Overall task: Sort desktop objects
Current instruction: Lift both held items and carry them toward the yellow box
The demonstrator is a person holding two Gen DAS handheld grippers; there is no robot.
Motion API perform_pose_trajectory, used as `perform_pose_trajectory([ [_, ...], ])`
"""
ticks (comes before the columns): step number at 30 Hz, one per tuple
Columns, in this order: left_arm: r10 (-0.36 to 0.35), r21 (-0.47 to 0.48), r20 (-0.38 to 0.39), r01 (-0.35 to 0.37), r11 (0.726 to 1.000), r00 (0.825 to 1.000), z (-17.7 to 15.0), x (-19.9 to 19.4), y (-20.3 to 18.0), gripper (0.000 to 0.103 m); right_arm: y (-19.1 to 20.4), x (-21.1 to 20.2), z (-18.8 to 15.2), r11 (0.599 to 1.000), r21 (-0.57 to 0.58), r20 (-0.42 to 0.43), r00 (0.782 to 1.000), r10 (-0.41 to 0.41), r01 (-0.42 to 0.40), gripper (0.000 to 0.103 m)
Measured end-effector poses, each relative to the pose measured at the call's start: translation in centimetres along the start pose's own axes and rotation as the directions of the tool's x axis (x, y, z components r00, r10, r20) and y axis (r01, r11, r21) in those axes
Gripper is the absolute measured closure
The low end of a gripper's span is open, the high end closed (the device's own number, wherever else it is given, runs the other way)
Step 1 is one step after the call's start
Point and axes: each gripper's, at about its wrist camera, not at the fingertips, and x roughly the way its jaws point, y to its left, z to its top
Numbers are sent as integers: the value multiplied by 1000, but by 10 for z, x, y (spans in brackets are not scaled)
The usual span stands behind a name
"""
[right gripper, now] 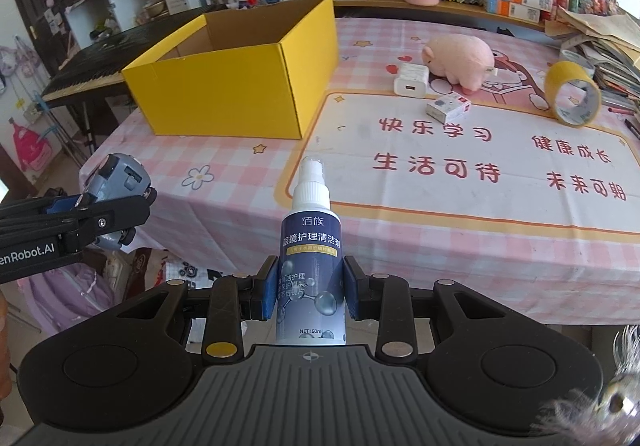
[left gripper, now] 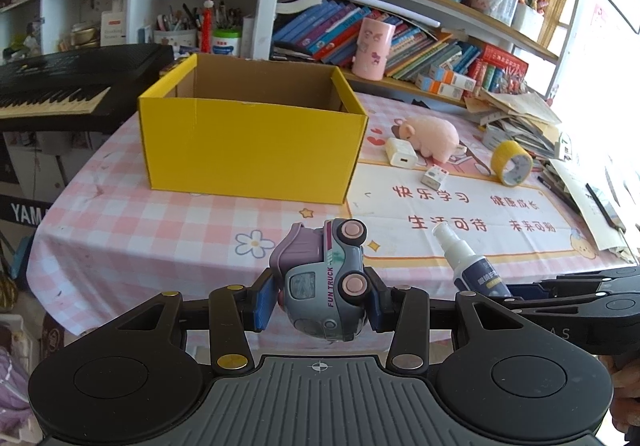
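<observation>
A pink checked tabletop [left gripper: 120, 213] fronts crowded bookshelves; both tools tilt downward over its near edge; the left tool [left gripper: 320, 300] grips a toy truck [left gripper: 324, 278], the right tool [right gripper: 310, 294] clamps a spray bottle [right gripper: 312, 246]; the yellow box [left gripper: 248, 149] stands ahead, well apart.

Yellow box [left gripper: 252, 149], pink-and-white checked tablecloth [left gripper: 120, 213], grey-and-purple toy truck [left gripper: 324, 282]

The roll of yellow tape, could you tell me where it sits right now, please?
The roll of yellow tape stands on edge at the table's far right, beside the paper pile, right of the small white box and the pink plush pig.
</observation>
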Motion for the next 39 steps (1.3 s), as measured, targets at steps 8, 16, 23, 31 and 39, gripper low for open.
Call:
perform_pose_trajectory([
  [8,30,-25,8,-30,999,1000,-4,-8,11,60,14,5,1,998,-47,-9,999,36,-36,73],
  [16,55,-30,14,-55,998,998,-5,-13,18,60,24,8,5,996,-72,-7,998,60,-60,73],
  [23,80,-38,14,-79,996,997,-6,-17,25,60,33,13,8,991,-95,-13,996,89,-90,73],
  [31,103,-60,15,-102,993,995,-4,-19,33,60,46,20,15,983,-136,-25,992,122,-124,73],
  [39,86,-120,21,-83,989,996,-2,-13,37,60,50,22,18,974,-176,-41,989,141,-146,73],
])
